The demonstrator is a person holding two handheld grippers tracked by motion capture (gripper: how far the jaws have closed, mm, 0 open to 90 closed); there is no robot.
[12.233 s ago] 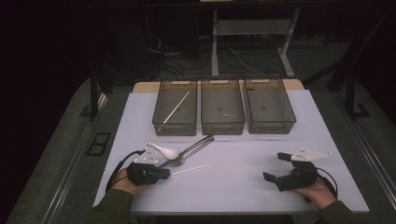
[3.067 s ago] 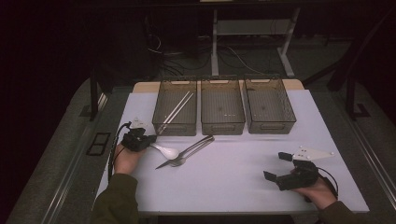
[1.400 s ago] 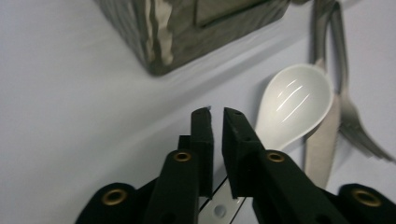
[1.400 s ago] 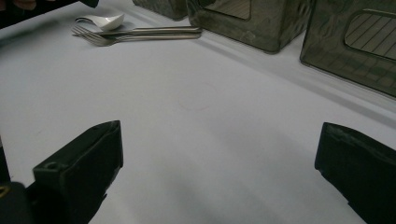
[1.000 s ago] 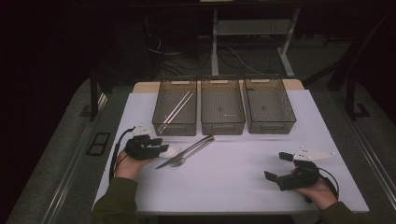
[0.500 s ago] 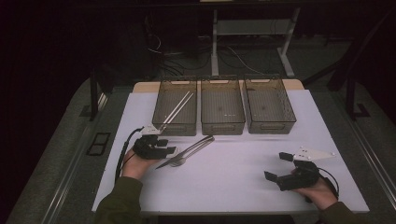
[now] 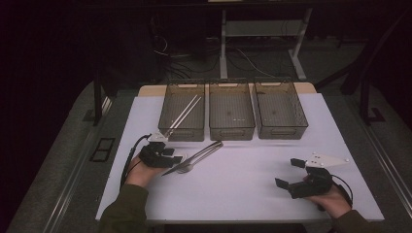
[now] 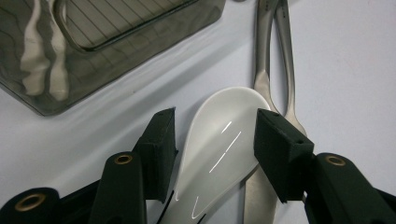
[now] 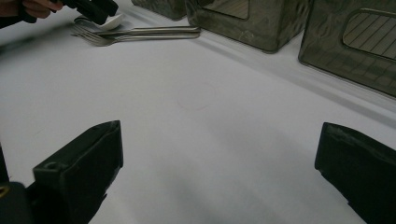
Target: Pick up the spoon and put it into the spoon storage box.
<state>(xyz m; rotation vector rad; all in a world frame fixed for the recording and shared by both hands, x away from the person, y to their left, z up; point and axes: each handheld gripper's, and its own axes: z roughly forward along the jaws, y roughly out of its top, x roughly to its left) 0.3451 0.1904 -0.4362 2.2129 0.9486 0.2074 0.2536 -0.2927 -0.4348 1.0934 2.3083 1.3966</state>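
On the white table in a dark room, the left gripper has just been opening, its jaws astride the white spoon beside 2 metal utensils; a second ago it sat farther left. 3 bins line the far edge. Bare tabletop separates the open right gripper.

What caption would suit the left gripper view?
Black left claw straddling a glossy white ceramic spoon beside metal cutlery on a white table.
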